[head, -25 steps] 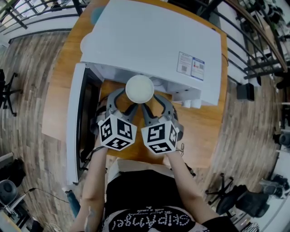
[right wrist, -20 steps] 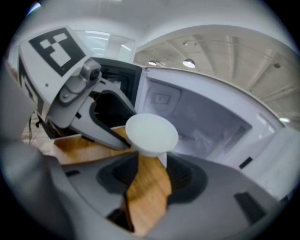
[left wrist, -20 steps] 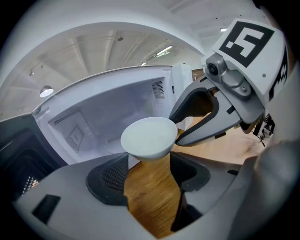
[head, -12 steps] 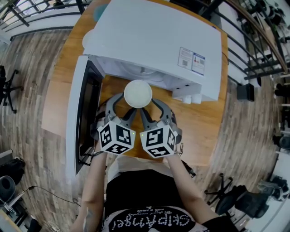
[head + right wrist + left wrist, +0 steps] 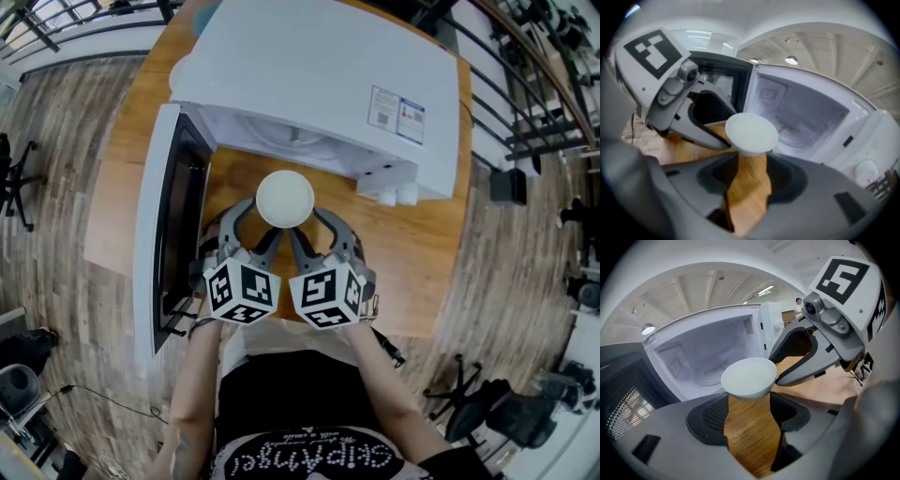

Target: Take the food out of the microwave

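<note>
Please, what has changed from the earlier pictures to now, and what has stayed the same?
The white bowl, held by the left tool and the right tool, moved back toward the person. A second ago it was at the mouth of the microwave; now it is clear of it, above the wooden table. Nothing was taken hold of or let go. The microwave door stays open.

This looks like an open-plan office or lab hall, not a home kitchen: the microwave (image 5: 309, 75) stands on a lone wooden tabletop (image 5: 427, 272) over a plank floor (image 5: 75, 141), with swivel office chairs (image 5: 487, 412) nearby. Black metal railings (image 5: 539, 84) edge the floor, and a high ribbed ceiling (image 5: 693, 287) carries round lamps (image 5: 791, 60).
</note>
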`<state>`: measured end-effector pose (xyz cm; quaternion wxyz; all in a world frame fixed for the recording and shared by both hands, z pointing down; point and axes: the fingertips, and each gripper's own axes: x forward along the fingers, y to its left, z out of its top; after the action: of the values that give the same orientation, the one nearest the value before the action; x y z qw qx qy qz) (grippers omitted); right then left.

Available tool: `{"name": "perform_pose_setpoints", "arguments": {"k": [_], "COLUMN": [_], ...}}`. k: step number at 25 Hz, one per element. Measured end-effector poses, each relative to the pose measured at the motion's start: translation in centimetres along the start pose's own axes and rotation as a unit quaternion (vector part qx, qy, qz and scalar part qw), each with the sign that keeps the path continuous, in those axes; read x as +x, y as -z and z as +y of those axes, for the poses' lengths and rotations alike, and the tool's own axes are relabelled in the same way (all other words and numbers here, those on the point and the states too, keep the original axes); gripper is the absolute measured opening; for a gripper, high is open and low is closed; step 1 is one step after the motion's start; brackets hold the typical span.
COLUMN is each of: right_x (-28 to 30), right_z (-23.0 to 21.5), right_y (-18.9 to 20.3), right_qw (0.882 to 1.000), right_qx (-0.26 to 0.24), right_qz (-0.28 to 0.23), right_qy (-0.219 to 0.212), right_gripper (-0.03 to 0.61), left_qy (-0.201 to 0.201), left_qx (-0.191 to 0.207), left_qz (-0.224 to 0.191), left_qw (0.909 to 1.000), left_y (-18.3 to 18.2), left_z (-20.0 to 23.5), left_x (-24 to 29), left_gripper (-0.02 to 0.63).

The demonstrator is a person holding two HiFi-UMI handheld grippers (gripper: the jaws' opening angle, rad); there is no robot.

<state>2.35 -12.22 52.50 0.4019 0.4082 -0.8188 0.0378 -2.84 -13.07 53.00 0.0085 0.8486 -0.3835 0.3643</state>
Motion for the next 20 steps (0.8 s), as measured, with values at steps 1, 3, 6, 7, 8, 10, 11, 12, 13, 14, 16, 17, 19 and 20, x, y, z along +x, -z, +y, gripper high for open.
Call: {"name": "perform_pose_setpoints", "arguments": {"k": [1, 3, 6, 7, 8, 10, 11, 12, 13, 14, 16, 17, 19, 20], "right_x": [0.0, -0.1, -0.2, -0.2, -0.3, -0.4, -0.4, -0.4, -0.4, -0.4, -0.4, -0.4, -0.4, -0.3], "right_z": [0.2, 0.5, 0.9, 1.1, 1.2, 1.5, 1.6, 1.8, 2.0, 2.1, 2.5, 2.8, 3.3, 3.5], "right_y": [0.2, 0.5, 1.1, 1.2, 1.4, 1.8, 2.0, 2.2, 2.5, 2.7, 3.0, 3.1, 3.5, 3.8], "right_qw": [1.0, 1.0, 1.0, 1.0, 1.0, 1.0, 1.0, 1.0, 1.0, 1.0, 1.0, 1.0, 0.999, 0.999], "right_qx": [0.0, 0.001, 0.002, 0.003, 0.003, 0.005, 0.006, 0.008, 0.009, 0.01, 0.01, 0.009, 0.007, 0.006], "right_qz": [0.001, 0.003, 0.005, 0.006, 0.007, 0.008, 0.009, 0.009, 0.01, 0.01, 0.011, 0.011, 0.014, 0.017], "right_qy": [-0.001, -0.004, -0.006, -0.006, -0.007, -0.009, -0.011, -0.013, -0.015, -0.017, -0.021, -0.024, -0.029, -0.031], "right_gripper": [0.207, 0.207, 0.207, 0.207, 0.207, 0.207, 0.207, 0.207, 0.207, 0.207, 0.207, 0.207, 0.207, 0.207], "left_qy": [0.0, 0.0, 0.001, 0.001, 0.002, 0.002, 0.003, 0.003, 0.004, 0.005, 0.007, 0.008, 0.01, 0.011], "left_qx": [-0.001, 0.0, 0.002, 0.002, 0.001, 0.001, 0.002, 0.003, 0.004, 0.006, 0.009, 0.012, 0.017, 0.018], "left_qz": [0.0, 0.001, 0.002, 0.002, 0.003, 0.004, 0.005, 0.006, 0.007, 0.009, 0.014, 0.018, 0.026, 0.029], "left_qw": [1.0, 1.0, 1.0, 1.0, 1.0, 1.0, 1.0, 1.0, 1.0, 0.9999, 0.9998, 0.9997, 0.9995, 0.9994], "left_y": [0.2, 0.5, 0.8, 1.0, 1.1, 1.4, 1.5, 1.7, 1.9, 2.1, 2.6, 2.9, 3.5, 3.8], "left_z": [-0.2, -0.5, -1.0, -1.2, -1.4, -1.8, -2.0, -2.2, -2.4, -2.6, -3.0, -3.1, -3.4, -3.6], "left_x": [0.0, -0.1, -0.2, -0.2, -0.3, -0.3, -0.4, -0.4, -0.4, -0.4, -0.4, -0.4, -0.4, -0.4], "left_gripper": [0.304, 0.302, 0.304, 0.304, 0.302, 0.303, 0.304, 0.304, 0.304, 0.303, 0.304, 0.303, 0.302, 0.303]}}
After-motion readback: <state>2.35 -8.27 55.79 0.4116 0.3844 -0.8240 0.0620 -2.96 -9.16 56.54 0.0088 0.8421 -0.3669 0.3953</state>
